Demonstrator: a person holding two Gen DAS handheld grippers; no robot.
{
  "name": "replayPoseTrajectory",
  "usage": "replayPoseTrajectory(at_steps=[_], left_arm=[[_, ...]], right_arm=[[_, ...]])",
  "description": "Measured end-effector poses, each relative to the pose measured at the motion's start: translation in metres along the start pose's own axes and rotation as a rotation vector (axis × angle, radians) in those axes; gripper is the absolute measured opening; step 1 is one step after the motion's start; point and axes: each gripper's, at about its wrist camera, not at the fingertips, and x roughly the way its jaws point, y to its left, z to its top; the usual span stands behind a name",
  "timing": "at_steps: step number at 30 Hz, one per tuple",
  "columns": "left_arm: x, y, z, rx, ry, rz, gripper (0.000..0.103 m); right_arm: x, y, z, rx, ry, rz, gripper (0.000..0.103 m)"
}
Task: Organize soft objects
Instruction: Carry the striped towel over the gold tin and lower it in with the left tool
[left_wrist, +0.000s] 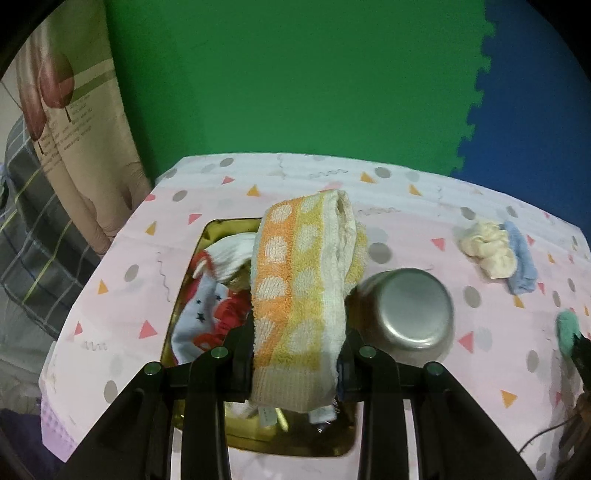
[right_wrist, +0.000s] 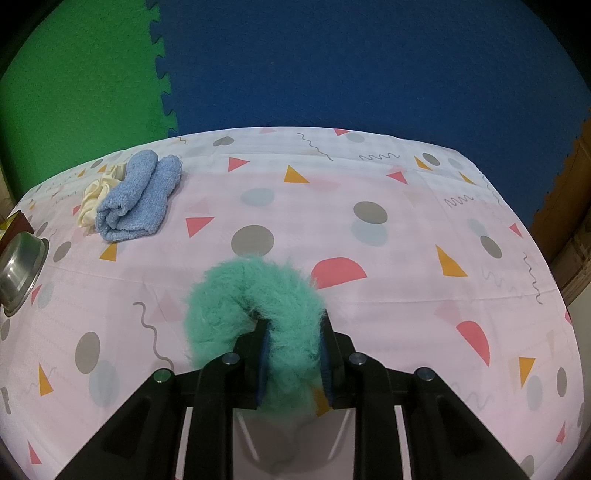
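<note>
The left gripper (left_wrist: 299, 354) is closed on a folded orange-and-yellow spotted towel (left_wrist: 295, 291), clamped at its near end so the rest rises forward between the fingers. It is held directly above the gold tin (left_wrist: 184, 295), presumably for lowering in. The tin already contains socks (left_wrist: 207, 295), white with red and star patterns, so it appears to serve as the collection point.

The right gripper (right_wrist: 293, 350) is narrowed onto a teal fluffy scrunchie (right_wrist: 251, 299), gripping one side of the ring (the remainder arcs forward, apparently touching the tablecloth (right_wrist: 388, 177)). It sits well right of the tin.

Still unsorted, beyond and right of the tin: a blue rolled cloth (right_wrist: 136, 199) touching a cream scrunchie (right_wrist: 94, 199). A steel bowl (left_wrist: 410, 314) stands just right of the tin, upturned or tilted.
</note>
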Motion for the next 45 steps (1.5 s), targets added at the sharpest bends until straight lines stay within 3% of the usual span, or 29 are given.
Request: replayPoseTrajectory(at_steps=[11, 24, 33, 45], left_arm=[[0.044, 0.023, -0.001, -0.035, 0.052, 0.046, 0.029], [0.073, 0.023, -0.002, 0.001, 0.077, 0.086, 0.039], [0.06, 0.02, -0.002, 0.024, 0.045, 0.097, 0.066], [0.015, 0.024, -0.003, 0.009, -0.029, 0.044, 0.07]], right_arm=[[0.0, 0.001, 0.0, 0.0, 0.0, -0.002, 0.023], [0.0, 0.001, 0.001, -0.005, 0.001, -0.007, 0.023], [0.0, 0.001, 0.001, -0.01, 0.001, -0.012, 0.023], [-0.001, 0.0, 0.0, -0.011, 0.001, -0.015, 0.023]])
